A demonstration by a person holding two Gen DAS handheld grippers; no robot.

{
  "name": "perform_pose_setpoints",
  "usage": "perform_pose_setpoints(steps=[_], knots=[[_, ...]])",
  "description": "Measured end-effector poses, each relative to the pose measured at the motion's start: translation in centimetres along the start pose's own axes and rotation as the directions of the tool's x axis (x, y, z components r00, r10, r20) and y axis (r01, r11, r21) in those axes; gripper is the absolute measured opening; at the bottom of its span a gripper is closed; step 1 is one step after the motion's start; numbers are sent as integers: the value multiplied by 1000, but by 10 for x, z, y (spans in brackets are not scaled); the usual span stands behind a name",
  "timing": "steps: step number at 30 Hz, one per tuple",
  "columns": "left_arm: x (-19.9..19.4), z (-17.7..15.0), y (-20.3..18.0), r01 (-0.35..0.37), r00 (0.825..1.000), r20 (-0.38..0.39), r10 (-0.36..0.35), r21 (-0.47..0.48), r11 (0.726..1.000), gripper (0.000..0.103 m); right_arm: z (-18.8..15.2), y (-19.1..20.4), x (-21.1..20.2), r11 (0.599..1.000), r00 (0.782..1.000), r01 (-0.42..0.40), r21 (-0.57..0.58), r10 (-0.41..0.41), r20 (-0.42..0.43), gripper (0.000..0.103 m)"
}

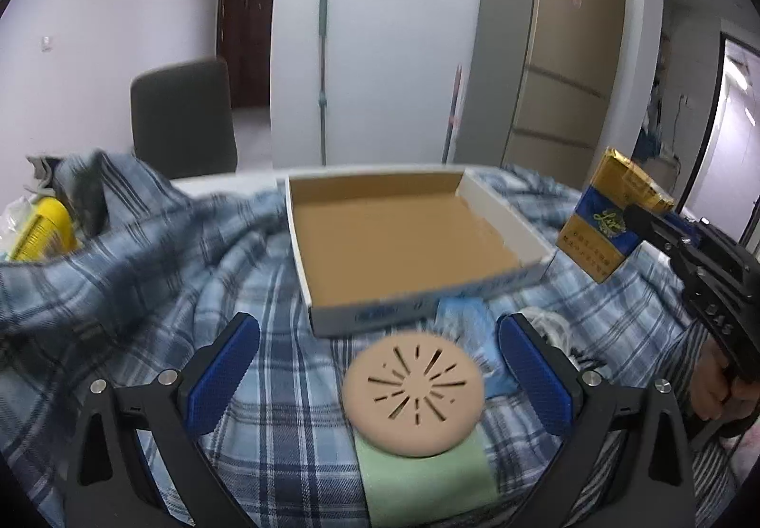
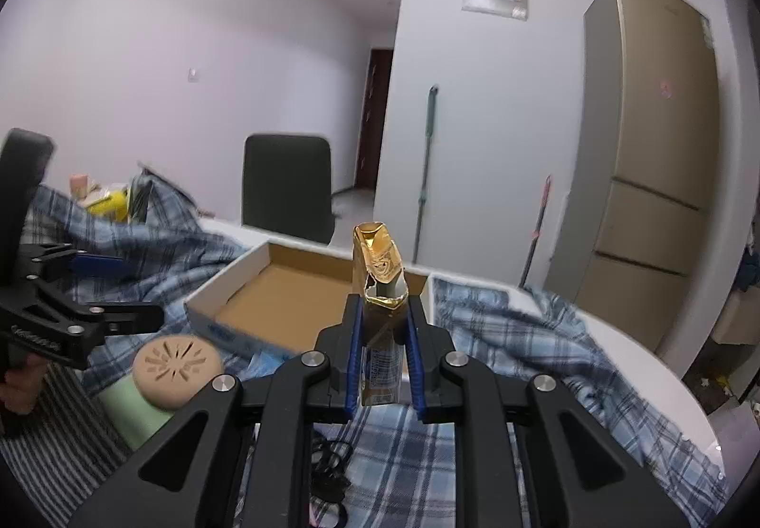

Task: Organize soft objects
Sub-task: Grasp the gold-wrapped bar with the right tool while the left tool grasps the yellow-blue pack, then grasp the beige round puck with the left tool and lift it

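Note:
A soft gold-and-blue cigarette pack (image 2: 377,262) with a torn-open top stands upright in my right gripper (image 2: 384,309), which is shut on its lower half. From the left wrist, the pack (image 1: 603,228) hangs just right of the shallow cardboard box (image 1: 503,205), above the cloth. My left gripper (image 1: 380,328) is open, its blue pads either side of a round tan disc (image 1: 413,390) with cut slits. The disc lies on a pale green pad (image 1: 427,480) just in front of the box. Neither pad touches the disc.
A blue plaid cloth (image 1: 142,266) covers the table, bunched up at the left around a yellow packet (image 1: 42,228). A blue wrapper (image 1: 460,314) lies against the box front. A dark chair (image 1: 183,119) stands behind the table. Black cable (image 2: 327,466) lies under my right gripper.

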State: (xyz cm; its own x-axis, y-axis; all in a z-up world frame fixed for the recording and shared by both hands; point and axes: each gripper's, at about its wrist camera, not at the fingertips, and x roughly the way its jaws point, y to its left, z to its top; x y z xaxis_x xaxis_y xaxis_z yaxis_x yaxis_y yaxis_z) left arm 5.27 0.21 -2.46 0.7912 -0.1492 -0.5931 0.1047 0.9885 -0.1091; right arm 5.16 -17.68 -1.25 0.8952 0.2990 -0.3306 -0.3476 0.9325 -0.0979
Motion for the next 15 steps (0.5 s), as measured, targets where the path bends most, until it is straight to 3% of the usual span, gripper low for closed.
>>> perform_pose_setpoints(steps=[1,9,15], knots=[[6,-1,0,-4,1000,-19,4,6,1000,95,-1,0,2,1000,1000,-15,3,15,-9,16],[25,-11,-17,46,993,-116,-35,92,995,95,-6,-4,10,998,997,-59,28,60,-44,16],[41,-17,-25,49,979,-203,-21,133,990,95,-10,-6,11,997,996,-64,34,66,-58,16]])
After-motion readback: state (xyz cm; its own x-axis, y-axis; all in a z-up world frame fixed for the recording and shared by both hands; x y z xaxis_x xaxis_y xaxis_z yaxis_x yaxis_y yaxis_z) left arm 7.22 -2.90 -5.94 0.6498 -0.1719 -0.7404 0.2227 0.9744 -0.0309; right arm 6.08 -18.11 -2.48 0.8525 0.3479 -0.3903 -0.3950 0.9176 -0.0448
